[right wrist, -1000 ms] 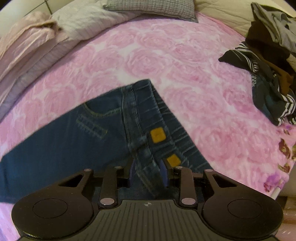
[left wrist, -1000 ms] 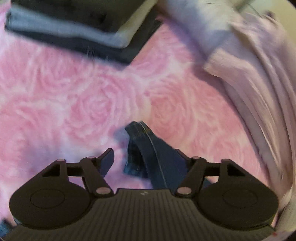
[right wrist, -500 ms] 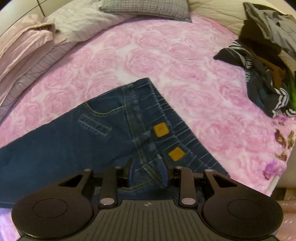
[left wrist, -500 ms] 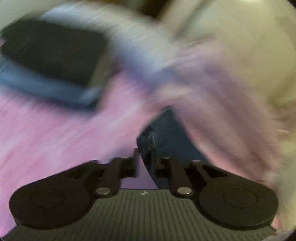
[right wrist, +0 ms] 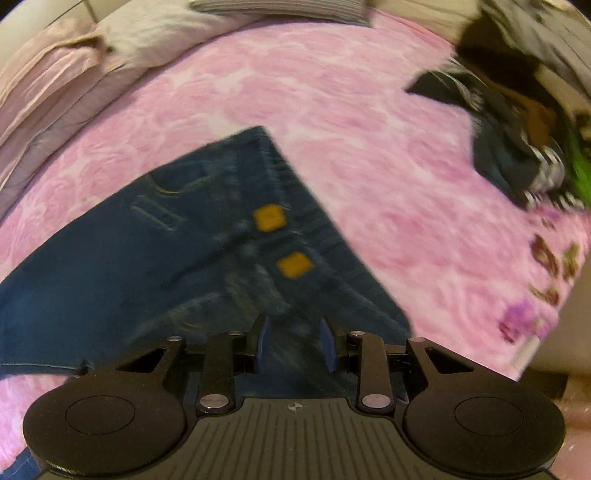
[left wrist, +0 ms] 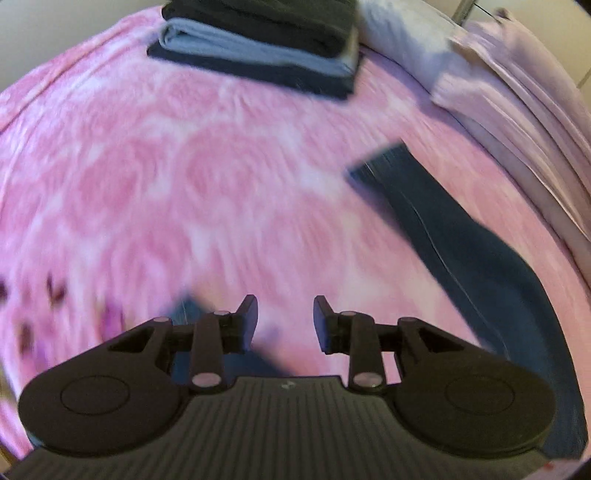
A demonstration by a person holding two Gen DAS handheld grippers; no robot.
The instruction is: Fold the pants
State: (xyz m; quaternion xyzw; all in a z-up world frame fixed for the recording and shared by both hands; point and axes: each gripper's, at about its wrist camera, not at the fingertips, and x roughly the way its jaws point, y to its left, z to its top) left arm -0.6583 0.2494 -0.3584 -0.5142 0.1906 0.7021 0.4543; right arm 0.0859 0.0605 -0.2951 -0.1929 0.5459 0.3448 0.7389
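Dark blue jeans (right wrist: 177, 266) with two yellow patches lie flat on the pink rose bedspread (right wrist: 362, 147), waist toward me in the right wrist view. My right gripper (right wrist: 293, 343) hovers over the waist edge; its jaws stand apart, denim shows between them and nothing looks pinched. In the left wrist view a jeans leg (left wrist: 461, 251) stretches away up the right side, its hem at the far end. My left gripper (left wrist: 285, 321) is open over bare bedspread (left wrist: 184, 177), with a scrap of denim (left wrist: 184, 308) beside its left finger. Both views are blurred.
A stack of folded clothes (left wrist: 266, 40) sits at the far edge of the bed. Lilac bedding (left wrist: 524, 122) is heaped along the right. A heap of unfolded dark and striped clothes (right wrist: 517, 129) lies at the right, pillows (right wrist: 147, 33) at the back.
My left gripper, shut on the leg end half a second ago, has opened and drawn back; the leg now lies stretched out. The right gripper has pulled back a little from the waist.
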